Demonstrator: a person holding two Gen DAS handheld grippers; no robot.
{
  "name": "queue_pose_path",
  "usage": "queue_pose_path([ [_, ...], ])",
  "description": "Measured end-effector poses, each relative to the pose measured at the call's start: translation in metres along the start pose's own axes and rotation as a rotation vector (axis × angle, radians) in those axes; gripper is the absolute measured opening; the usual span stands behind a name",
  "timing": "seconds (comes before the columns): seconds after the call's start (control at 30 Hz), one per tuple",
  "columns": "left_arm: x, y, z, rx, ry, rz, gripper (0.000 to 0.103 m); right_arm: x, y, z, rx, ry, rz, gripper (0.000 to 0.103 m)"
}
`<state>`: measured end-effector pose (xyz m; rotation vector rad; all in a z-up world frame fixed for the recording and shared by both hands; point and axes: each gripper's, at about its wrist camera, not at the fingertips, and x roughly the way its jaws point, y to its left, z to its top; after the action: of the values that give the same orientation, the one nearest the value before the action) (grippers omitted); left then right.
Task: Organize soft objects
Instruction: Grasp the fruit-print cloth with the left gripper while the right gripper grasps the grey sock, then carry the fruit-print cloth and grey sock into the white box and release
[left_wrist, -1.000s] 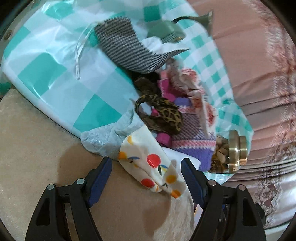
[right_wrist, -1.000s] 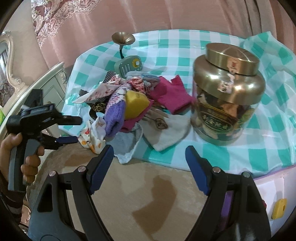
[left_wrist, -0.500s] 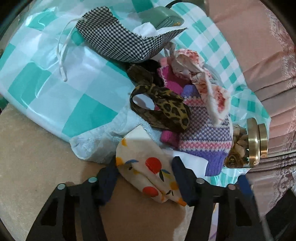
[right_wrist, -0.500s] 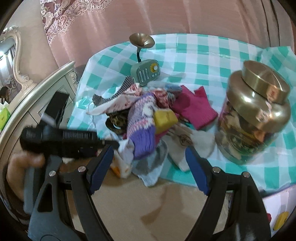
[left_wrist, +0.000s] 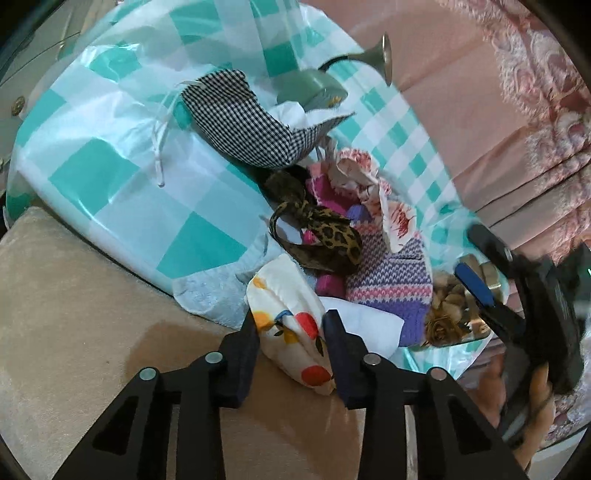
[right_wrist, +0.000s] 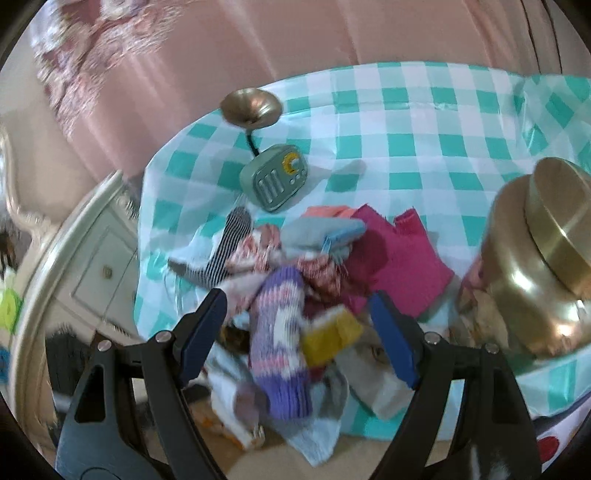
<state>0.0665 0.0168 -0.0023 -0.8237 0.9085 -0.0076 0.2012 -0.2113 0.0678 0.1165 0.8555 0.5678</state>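
L tongs (left_wrist: 290, 338) pinch fruit-print cloth (left_wrist: 286, 314); R tongs (right_wrist: 295, 332) open

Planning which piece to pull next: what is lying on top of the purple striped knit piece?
A leopard-print band and a pink floral cloth drape over the purple striped knit piece; whatever lies beneath it is covered.

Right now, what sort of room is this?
Probably a home bedroom or living room: pink floral curtains, an ornate white cabinet, and a table with a teal checked tablecloth holding a clothes pile.
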Motion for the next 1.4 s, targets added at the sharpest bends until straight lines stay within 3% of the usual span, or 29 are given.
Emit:
queue_pose_path([
  [0.07, -0.008, 0.003, -0.003, 0.0, -0.042, -0.028, 0.029, 0.01, -0.003, 0.012, 0.051, 0.014, 0.011, 0.082],
  [0.1, -0.013, 0.007, -0.003, 0.004, -0.055, -0.036, 0.018, 0.015, -0.004, 0.018, 0.075, 0.021, 0.013, 0.082],
  [0.2, -0.019, 0.011, -0.005, 0.022, -0.087, -0.048, 0.018, 0.034, -0.006, 0.034, 0.121, 0.057, -0.006, 0.082],
  [0.57, -0.011, 0.015, -0.006, -0.001, -0.075, -0.08, 0.018, 0.11, -0.011, 0.065, 0.172, 0.225, -0.088, 0.085],
  [0.63, -0.01, 0.016, -0.007, 0.0, -0.074, -0.082, 0.018, 0.116, -0.011, 0.068, 0.174, 0.238, -0.093, 0.089],
  [0.97, -0.01, 0.016, -0.008, 0.008, -0.084, -0.09, 0.017, 0.137, 0.005, 0.072, 0.044, 0.257, -0.211, 0.094],
  [1.0, -0.011, 0.016, -0.008, 0.01, -0.086, -0.095, 0.017, 0.141, 0.003, 0.07, 0.038, 0.271, -0.213, 0.092],
  [1.07, -0.012, 0.016, -0.007, -0.002, -0.105, -0.09, 0.017, 0.145, -0.001, 0.063, 0.017, 0.289, -0.211, 0.069],
  [1.1, -0.012, 0.016, -0.007, -0.003, -0.108, -0.093, 0.017, 0.143, -0.004, 0.061, 0.02, 0.273, -0.214, 0.066],
  [1.17, -0.013, 0.017, -0.007, -0.004, -0.112, -0.098, 0.016, 0.138, -0.009, 0.06, 0.03, 0.249, -0.184, 0.05],
  [1.4, -0.016, 0.015, -0.01, 0.001, -0.134, -0.099, 0.016, 0.114, -0.003, 0.052, -0.036, 0.124, -0.139, 0.037],
])
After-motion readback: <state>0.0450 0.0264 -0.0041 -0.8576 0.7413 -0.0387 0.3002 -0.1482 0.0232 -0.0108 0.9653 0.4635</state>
